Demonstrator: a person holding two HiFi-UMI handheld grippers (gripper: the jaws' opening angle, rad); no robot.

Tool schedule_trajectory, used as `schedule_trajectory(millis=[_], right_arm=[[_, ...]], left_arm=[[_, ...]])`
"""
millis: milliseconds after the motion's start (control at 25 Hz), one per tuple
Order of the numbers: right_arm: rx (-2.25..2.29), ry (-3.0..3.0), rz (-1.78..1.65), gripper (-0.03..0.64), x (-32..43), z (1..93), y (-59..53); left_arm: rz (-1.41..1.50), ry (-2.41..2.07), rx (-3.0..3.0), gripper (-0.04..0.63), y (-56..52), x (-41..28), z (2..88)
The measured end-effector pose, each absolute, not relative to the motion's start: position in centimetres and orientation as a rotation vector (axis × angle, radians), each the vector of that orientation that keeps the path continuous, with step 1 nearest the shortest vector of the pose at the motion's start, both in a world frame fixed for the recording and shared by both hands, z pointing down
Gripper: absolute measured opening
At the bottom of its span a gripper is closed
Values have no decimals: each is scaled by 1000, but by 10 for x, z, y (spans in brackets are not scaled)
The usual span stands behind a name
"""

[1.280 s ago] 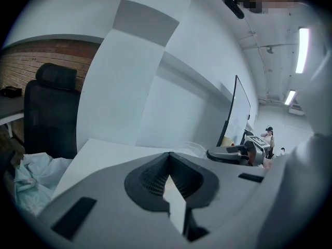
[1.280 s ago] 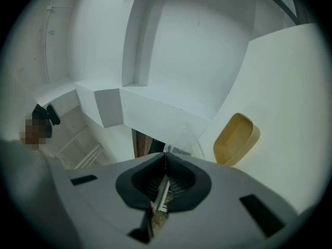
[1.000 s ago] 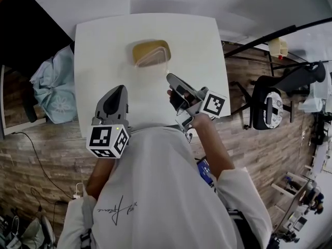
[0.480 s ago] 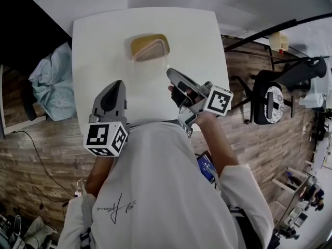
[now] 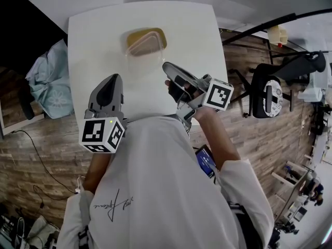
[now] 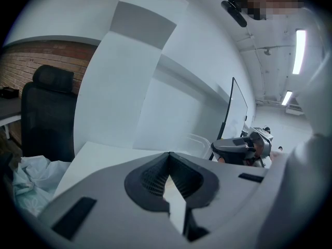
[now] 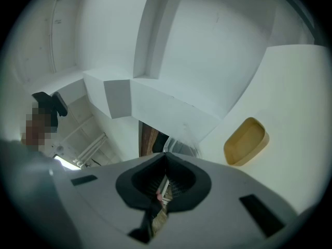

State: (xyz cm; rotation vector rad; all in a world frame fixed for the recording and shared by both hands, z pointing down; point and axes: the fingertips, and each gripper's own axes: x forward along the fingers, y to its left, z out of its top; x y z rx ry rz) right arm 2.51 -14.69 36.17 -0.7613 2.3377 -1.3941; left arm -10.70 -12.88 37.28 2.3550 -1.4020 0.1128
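A yellow tub with a pinkish lid lying in it stands at the far middle of the white table. A clear plastic tub sits just in front of it. My left gripper is shut and empty, held over the table's near left part. My right gripper is also shut, raised over the table just right of the clear tub. The right gripper view shows the yellow tub and the clear tub's rim past the closed jaws. In the left gripper view the clear tub and the right gripper are visible.
A light blue cloth bundle lies left of the table, beside a black office chair. Another chair stands on the wooden floor to the right. A white wall runs behind the table.
Both grippers stay shut. The right gripper has crept a little forward and left toward the clear tub. The left gripper has barely shifted.
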Motion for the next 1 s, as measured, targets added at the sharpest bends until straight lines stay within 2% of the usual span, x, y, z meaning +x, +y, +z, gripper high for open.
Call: schedule_trajectory(millis=[1000], right_arm=[[-761, 2368, -1400, 12, 23, 346, -152]], left_arm=[[88, -1373, 2335, 8, -141, -103, 366]])
